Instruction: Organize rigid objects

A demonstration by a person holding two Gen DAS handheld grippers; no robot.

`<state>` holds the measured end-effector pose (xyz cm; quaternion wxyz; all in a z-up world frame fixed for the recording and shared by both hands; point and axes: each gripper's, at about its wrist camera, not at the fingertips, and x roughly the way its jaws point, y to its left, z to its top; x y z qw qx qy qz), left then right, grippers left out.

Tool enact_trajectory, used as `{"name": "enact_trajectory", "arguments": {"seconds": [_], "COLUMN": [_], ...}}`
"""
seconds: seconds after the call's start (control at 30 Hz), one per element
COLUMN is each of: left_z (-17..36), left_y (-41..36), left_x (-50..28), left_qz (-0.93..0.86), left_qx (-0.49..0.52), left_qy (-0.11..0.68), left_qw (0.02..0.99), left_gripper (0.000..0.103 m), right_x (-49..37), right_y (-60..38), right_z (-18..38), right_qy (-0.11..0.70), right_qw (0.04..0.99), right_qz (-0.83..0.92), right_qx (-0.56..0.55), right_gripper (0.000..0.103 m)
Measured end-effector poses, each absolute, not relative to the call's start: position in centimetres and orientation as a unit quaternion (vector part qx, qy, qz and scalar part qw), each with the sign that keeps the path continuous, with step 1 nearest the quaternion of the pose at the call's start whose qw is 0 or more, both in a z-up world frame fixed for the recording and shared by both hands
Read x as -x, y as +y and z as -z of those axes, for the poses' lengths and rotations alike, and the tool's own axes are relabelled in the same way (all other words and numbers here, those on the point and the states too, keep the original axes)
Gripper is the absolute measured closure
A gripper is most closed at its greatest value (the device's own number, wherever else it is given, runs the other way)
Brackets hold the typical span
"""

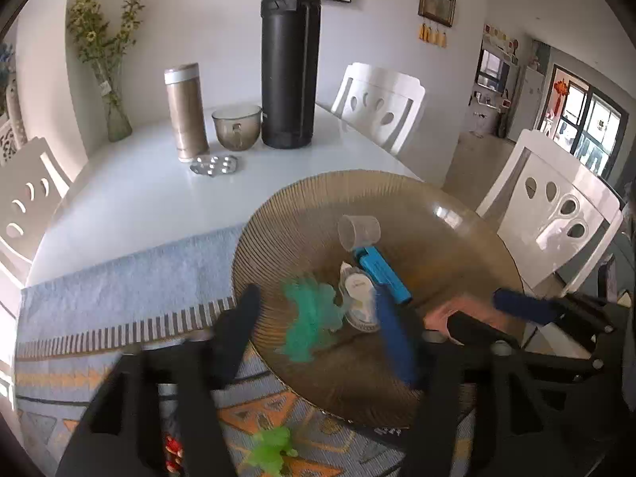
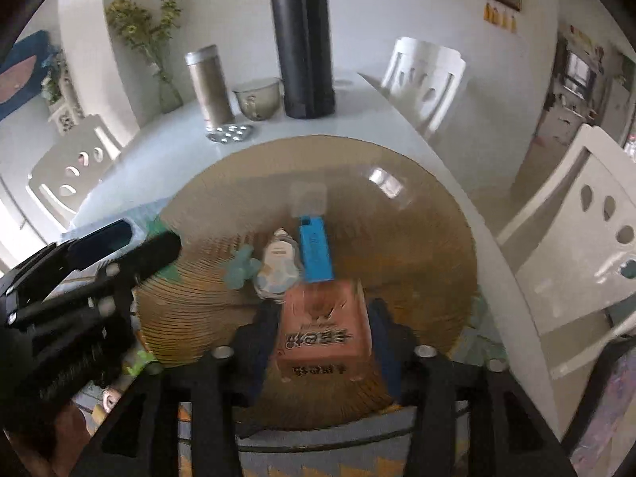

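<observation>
Orange cardboard box (image 2: 324, 326) with dark printed characters sits right between the right gripper (image 2: 324, 342)'s fingers, resting on the near part of the ribbed amber glass plate (image 2: 417, 238). The fingers flank its two sides and stand part open; motion blur hides whether the pads press the cardboard, so I cannot tell if the box is gripped or already let go. Its long axis runs straight away from the camera, in line with the fingers.

Over to the left gripper (image 1: 318, 318): fingers part open with the blurred teal green toy dinosaur (image 1: 314, 318) lying between them on the plate, closer to neither pad that I can make out, and no visible squeeze. One black finger (image 1: 238, 330) hangs at the plate's left rim, the blue-padded one (image 1: 393, 338) over its middle.

Just beyond, a small white figurine (image 1: 359, 298) touches the dinosaur's far side, then a bright blue rectangular case (image 1: 383, 274) angled away, then a clear plastic cup (image 1: 357, 230) on its side.

A lime green toy (image 1: 274, 453) waits on the patterned cloth (image 1: 99, 298), nearest the left hand, so that pick looks like the left's.

Far back on the white counter (image 1: 139, 198): the tall black flask (image 1: 290, 59).
</observation>
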<state>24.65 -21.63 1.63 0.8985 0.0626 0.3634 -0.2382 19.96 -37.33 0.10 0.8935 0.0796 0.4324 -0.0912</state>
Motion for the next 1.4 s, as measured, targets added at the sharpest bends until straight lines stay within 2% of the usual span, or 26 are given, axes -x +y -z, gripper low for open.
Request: {"name": "enact_trajectory", "arguments": {"seconds": [0.17,0.27,0.33,0.37,0.4,0.43,0.5,0.63,0.8,0.93,1.13,1.4], "left_z": [-4.5,-7.4,-9.4,-10.1,-10.9,-11.5,-12.6,-13.6,-10.9,-5.1,1.9,3.7], "left_y": [-18.1,-15.4,-13.0,-12.3,-11.2,-10.5,-8.9,-5.7,-2.6,-1.1,-0.6,-1.7], "left_x": [-21.5,-17.7,-14.4,-13.4,-11.8,-10.7,-8.2,-4.0,-1.3,-2.9,-5.3,-5.8], "left_qz": [0.250,0.246,0.241,0.239,0.232,0.226,0.213,0.186,0.128,0.077,0.079,0.078], "left_qx": [-0.029,-0.021,-0.014,-0.012,-0.011,-0.011,-0.013,-0.011,-0.011,-0.021,-0.016,-0.030], "left_qy": [0.334,0.295,0.271,0.265,0.257,0.251,0.240,0.223,0.224,0.273,0.326,0.344], "left_qw": [0.908,0.923,0.932,0.934,0.938,0.941,0.947,0.957,0.966,0.959,0.942,0.935], "left_gripper": [0.040,0.034,0.027,0.020,0.014,0.013,0.010,0.000,0.000,0.000,0.000,0.000], "right_x": [-16.8,-14.0,-12.2,-11.0,-10.4,-9.3,-7.3,-4.6,-3.1,-4.2,-7.0,-8.0], "right_y": [-36.0,-33.9,-32.6,-31.6,-31.0,-30.1,-28.5,-25.2,-21.5,-19.6,-20.3,-21.2], "right_z": [-2.5,-4.7,-5.9,-6.5,-6.8,-7.3,-8.0,-8.4,-6.3,-1.7,4.0,6.5], "right_qy": [0.402,0.389,0.386,0.384,0.384,0.384,0.379,0.377,0.377,0.374,0.409,0.419], "right_qw": [0.909,0.917,0.920,0.920,0.920,0.919,0.917,0.914,0.918,0.926,0.910,0.906], "right_qz": [0.088,0.056,0.029,0.011,0.000,-0.019,-0.058,-0.099,-0.103,-0.059,-0.061,-0.053], "right_qx": [-0.060,-0.060,-0.069,-0.073,-0.077,-0.085,-0.109,-0.115,-0.071,-0.004,-0.009,-0.023], "right_gripper": [0.041,0.039,0.038,0.038,0.033,0.024,0.015,0.015,0.013,0.013,0.013,0.013]}}
